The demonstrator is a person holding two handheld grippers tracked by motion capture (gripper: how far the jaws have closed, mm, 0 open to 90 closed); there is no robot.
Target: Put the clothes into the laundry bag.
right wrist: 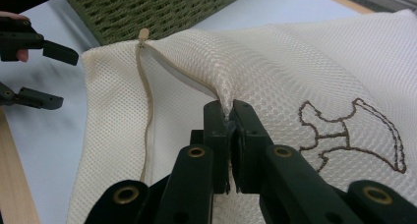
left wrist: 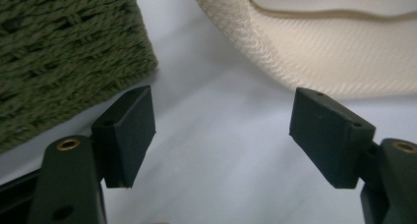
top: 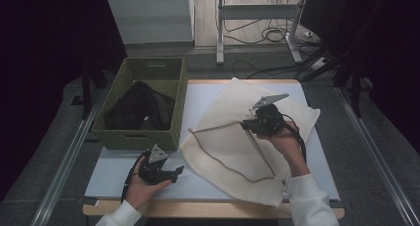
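A cream mesh bag [top: 233,141] with a tan zipper [right wrist: 146,101] and a brown stitched emblem [right wrist: 354,130] lies across the middle of the white table. My right gripper [right wrist: 229,117] is shut on a pinch of the bag's mesh by the zipper edge and holds that part raised; in the high view it is my right gripper [top: 250,124] over the bag's centre. My left gripper [top: 176,172] rests low near the front left of the table with its jaws wide apart and nothing between them. The bag's rounded edge [left wrist: 275,47] lies just beyond it.
A green woven basket [top: 119,137] stands at the table's left with a black garment [top: 141,107] inside. Its corner [left wrist: 74,52] is close to my left gripper. The table's wooden front edge [top: 208,210] runs below the bag. Cables and a metal stand lie on the floor behind.
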